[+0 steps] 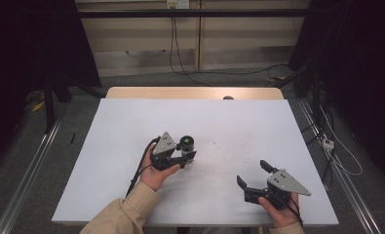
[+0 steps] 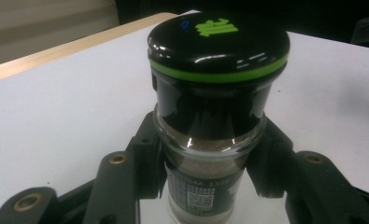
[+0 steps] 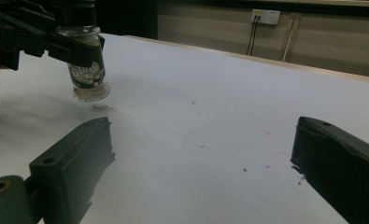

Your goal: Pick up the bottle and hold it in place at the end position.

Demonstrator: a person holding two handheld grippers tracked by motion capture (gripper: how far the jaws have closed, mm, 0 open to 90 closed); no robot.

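jar clamped in left gripper jaws; right gripper view: lifted, jaws open.

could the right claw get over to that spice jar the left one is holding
Probably yes: the right claw stands open and bare white table lies between it and the spice jar, though the left claw already clamps its glass body.

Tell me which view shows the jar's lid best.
The left gripper view: the lid, black with a green ring and logo, sits close up and sharp atop the jar. The high view shows it as a small dark disc. The right gripper view shows the jar's lower body, tilted.
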